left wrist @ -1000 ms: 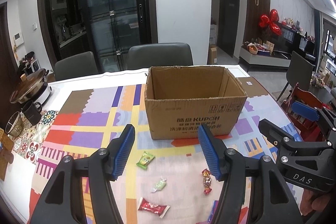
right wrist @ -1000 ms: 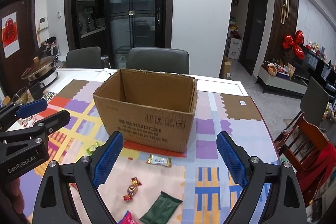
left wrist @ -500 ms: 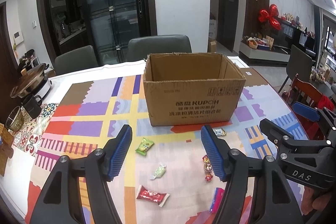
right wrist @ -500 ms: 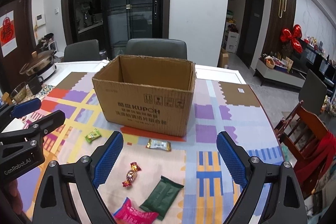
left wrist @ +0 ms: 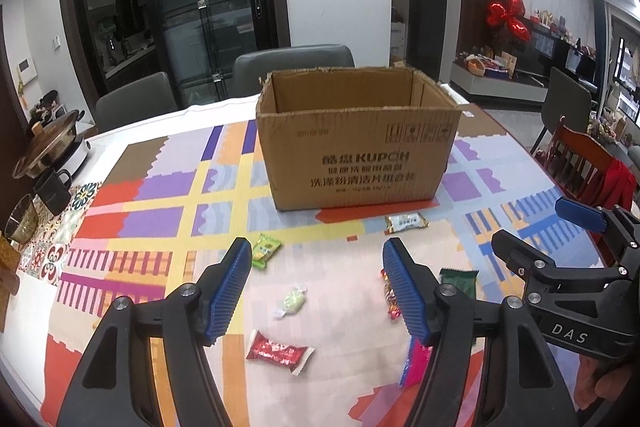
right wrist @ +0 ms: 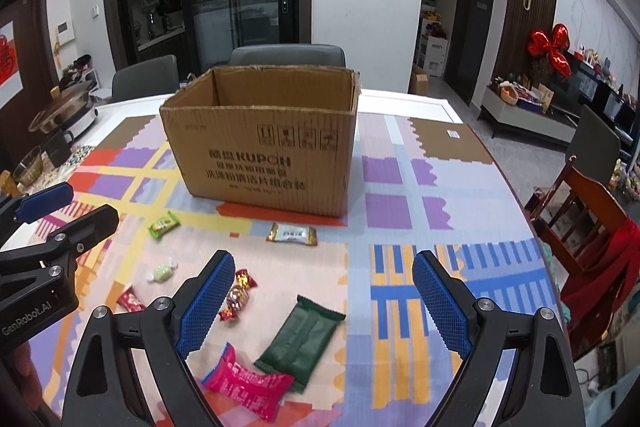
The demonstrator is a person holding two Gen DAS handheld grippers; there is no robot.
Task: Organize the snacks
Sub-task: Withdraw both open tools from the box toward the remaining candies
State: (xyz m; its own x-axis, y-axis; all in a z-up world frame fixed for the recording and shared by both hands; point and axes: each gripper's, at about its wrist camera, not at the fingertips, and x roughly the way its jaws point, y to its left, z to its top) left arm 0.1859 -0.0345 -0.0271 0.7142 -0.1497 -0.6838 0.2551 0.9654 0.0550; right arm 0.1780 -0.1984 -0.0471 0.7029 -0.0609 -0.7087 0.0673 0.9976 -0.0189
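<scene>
A patterned tablecloth (left wrist: 160, 219) covers a dining table; grey chairs (right wrist: 286, 53) stand behind. An open cardboard box (left wrist: 356, 155) sits mid-table, wrapped snacks (right wrist: 302, 337) scattered before it. Left gripper (left wrist: 316, 291) and right gripper (right wrist: 324, 301) hover angled downward, fingers wide apart, holding nothing.

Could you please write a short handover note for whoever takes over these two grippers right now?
Left gripper: open, holding nothing, above the pale green candy and red wrapper.
Right gripper: open wide, holding nothing, above the dark green packet.
Cardboard box: upright and open on the patterned cloth; its floor is hidden from both views.
Loose in front of it: green sweet, white bar, red-gold candy, pink packet.
Done: nothing visibly packed.
Left: pick up each of the seven snacks and drop it in the box.
</scene>
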